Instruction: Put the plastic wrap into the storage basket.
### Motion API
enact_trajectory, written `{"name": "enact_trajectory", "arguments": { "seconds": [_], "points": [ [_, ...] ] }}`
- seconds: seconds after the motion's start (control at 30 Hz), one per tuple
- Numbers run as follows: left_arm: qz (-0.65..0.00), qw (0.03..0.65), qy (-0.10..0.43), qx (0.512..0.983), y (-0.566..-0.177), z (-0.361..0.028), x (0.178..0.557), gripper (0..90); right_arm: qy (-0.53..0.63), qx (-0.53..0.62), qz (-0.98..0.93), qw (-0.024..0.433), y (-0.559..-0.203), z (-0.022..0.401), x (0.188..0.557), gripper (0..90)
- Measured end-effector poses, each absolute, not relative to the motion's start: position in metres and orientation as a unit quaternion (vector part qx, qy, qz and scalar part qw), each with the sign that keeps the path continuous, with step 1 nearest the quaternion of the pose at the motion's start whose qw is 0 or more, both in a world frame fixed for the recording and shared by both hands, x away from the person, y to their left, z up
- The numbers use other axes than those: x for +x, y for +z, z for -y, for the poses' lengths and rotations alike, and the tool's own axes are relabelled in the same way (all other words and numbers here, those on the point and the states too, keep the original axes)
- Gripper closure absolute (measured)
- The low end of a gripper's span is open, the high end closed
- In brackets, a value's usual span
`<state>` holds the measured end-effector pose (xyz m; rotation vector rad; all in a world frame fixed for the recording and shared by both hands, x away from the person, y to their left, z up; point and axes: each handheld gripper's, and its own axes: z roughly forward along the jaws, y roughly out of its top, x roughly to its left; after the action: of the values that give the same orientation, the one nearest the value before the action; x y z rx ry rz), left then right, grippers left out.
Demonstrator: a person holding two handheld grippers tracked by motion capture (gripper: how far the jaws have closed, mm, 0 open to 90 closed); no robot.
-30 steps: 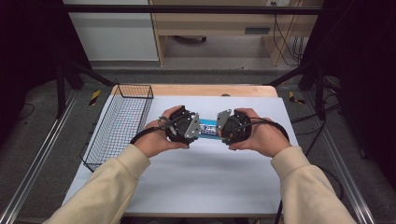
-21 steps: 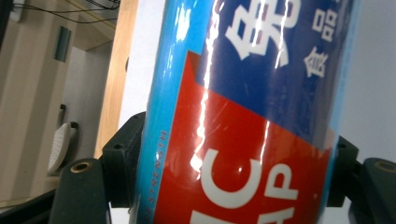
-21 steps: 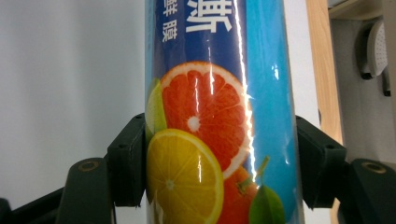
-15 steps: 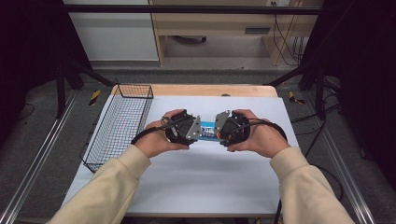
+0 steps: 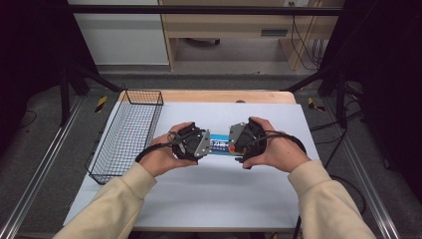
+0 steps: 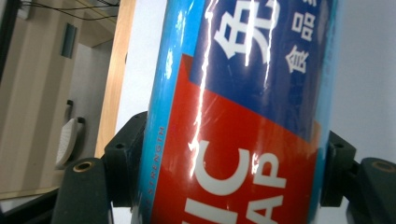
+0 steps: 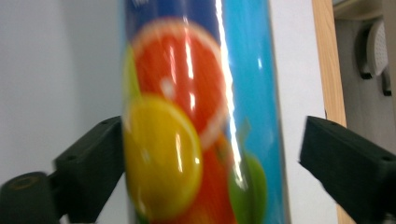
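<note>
A long blue carton [image 5: 219,145] with red label and fruit pictures lies lengthwise between my two grippers at the table's middle. My left gripper [image 5: 205,145] holds its left end. In the left gripper view both black jaws press the carton [image 6: 243,116] on either side, so the left gripper [image 6: 231,158] is shut on it. My right gripper [image 5: 235,143] is at the other end. In the right gripper view one jaw touches the carton [image 7: 201,116] while the other stands a little off it, so the right gripper [image 7: 212,144] is open around it.
A black wire basket [image 5: 127,134] stands along the left side of the white table [image 5: 209,199]. A wooden strip [image 5: 209,96] runs along the far edge. Metal rails and dark stands flank the table on both sides.
Both hands have drifted slightly toward the near edge with the carton between them, and the right gripper has come a little closer to the left one.
</note>
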<state>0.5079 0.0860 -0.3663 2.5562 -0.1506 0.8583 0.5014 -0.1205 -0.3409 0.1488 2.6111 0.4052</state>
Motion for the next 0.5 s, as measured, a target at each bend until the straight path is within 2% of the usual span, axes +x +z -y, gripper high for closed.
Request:
{"name": "enact_trajectory", "arguments": {
  "seconds": [0.17,0.5],
  "points": [
    [0.045,0.220,0.312,0.923,-0.370,-0.096,0.505,28.5,0.161,0.064,-0.951,0.255,-0.338,0.139,0.496,9.7],
    [0.031,0.222,0.322,0.920,-0.360,-0.124,0.503,28.7,0.208,0.116,-0.928,0.285,-0.327,0.189,0.479,6.7]
  ]
}}
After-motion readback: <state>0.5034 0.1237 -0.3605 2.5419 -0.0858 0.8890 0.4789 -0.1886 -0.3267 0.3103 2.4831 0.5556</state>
